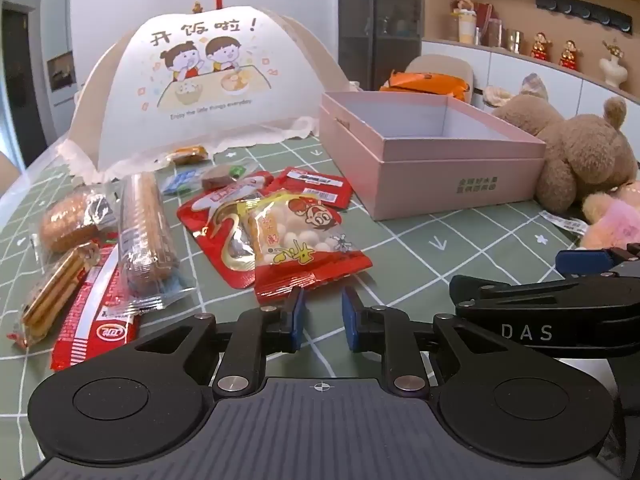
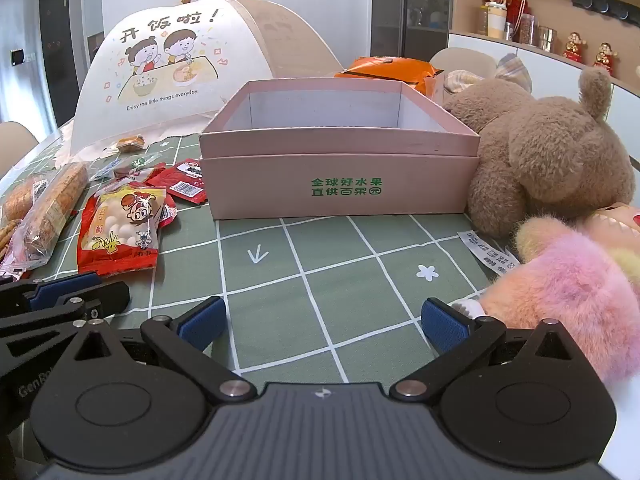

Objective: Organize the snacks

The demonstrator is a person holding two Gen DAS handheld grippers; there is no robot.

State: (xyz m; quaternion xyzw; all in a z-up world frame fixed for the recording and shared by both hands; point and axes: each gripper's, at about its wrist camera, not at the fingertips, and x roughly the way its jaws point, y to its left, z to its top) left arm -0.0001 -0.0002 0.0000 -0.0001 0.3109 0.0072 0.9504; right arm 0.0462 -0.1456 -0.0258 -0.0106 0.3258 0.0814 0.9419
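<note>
A: What covers the surface [image 2: 320,264], and where do the snacks lie?

B: A green cloth ruled with white grid lines, small arrows and stars. The snacks lie in a loose heap on its left part, outside the pink box [image 2: 340,168]. Foremost is a glossy red bag of white round candies [image 1: 304,236], its window clear plastic; it overlaps flat red foil sachets [image 1: 316,188]. Left of these lie a long sleeve of biscuits [image 1: 146,228] in crinkled clear film, a round wrapped bun [image 1: 68,220] and a pack of thin wafer sticks [image 1: 52,296].

A: And the box?

B: Rectangular matte cardboard, open at the top, white inside, green characters printed on its front wall. No snack can be seen inside it.

A: State of each tool?

B: The left hand-held gripper [image 1: 322,316] is clenched, its blue ribbed pads drawn close with nothing between them, just short of the candy bag's lower seam. The right hand-held gripper [image 2: 322,320] is released, pads spread wide over bare cloth.

A: Other items?

B: A domed mesh food cover [image 1: 200,84] with a cartoon print, a brown plush bear [image 2: 540,148], and a fluffy pink plush toy [image 2: 568,292].
</note>
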